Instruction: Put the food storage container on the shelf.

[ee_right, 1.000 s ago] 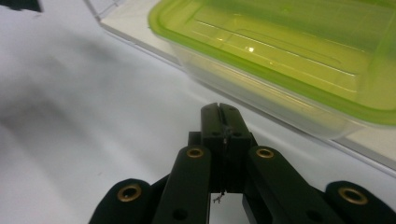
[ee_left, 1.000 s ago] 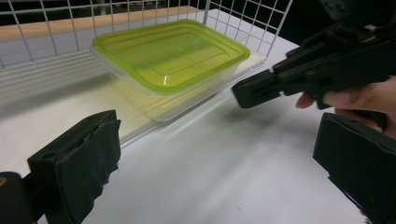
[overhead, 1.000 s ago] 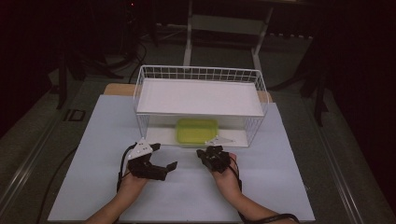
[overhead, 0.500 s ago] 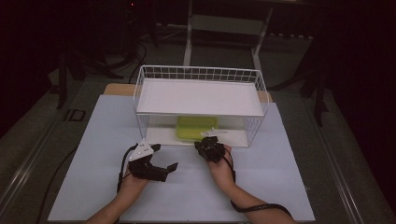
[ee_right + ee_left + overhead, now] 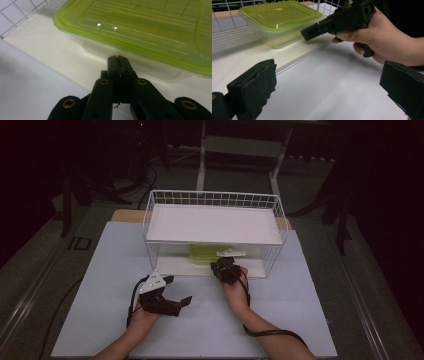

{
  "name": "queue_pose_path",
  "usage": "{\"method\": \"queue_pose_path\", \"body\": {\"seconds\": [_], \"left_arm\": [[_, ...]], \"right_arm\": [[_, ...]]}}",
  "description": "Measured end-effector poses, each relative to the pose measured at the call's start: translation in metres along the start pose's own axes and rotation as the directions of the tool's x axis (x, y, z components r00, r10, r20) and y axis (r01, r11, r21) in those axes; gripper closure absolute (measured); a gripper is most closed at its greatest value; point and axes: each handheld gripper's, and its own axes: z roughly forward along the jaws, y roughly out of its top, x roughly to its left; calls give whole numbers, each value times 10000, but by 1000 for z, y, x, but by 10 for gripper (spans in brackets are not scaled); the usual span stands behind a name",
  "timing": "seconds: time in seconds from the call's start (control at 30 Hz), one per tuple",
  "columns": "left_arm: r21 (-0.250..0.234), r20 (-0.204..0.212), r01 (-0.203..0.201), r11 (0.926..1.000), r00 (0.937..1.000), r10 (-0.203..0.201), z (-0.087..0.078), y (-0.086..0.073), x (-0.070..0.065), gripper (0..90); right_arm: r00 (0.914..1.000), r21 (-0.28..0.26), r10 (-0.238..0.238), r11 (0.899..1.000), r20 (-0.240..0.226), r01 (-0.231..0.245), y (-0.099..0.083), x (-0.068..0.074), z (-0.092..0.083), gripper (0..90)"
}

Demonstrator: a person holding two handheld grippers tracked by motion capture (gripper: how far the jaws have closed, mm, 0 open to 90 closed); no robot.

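1. My right gripper [image 5: 117, 58], jaws pressed together and empty, points at the green-lidded container [image 5: 140, 32] under the wire rack's [image 5: 215, 200] shelf, near the desk's [image 5: 100, 265] far edge.
2. I should open the jaws before reaching the lid's rim.
3. My left gripper [image 5: 176, 291] rests wide, holding nothing.

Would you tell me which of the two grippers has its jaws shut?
The right gripper, reaching toward the green-lidded container in the wire basket, has its jaws pressed together on nothing. The left gripper, resting on the table, stands wide open.
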Motion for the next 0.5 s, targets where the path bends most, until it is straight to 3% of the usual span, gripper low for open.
{"method": "queue_pose_path", "body": {"seconds": [0.27,0.5], "left_arm": [[120,-123,-241,9996,9996,242,1,-1,-1,14],[155,-218,-363,9992,9991,367,2,-1,-1,15]], "right_arm": [[9997,61,237,9997,46,-237,4,-1,4,899],[9999,57,4,10000,138,-5,6,-3,9,897]]}}
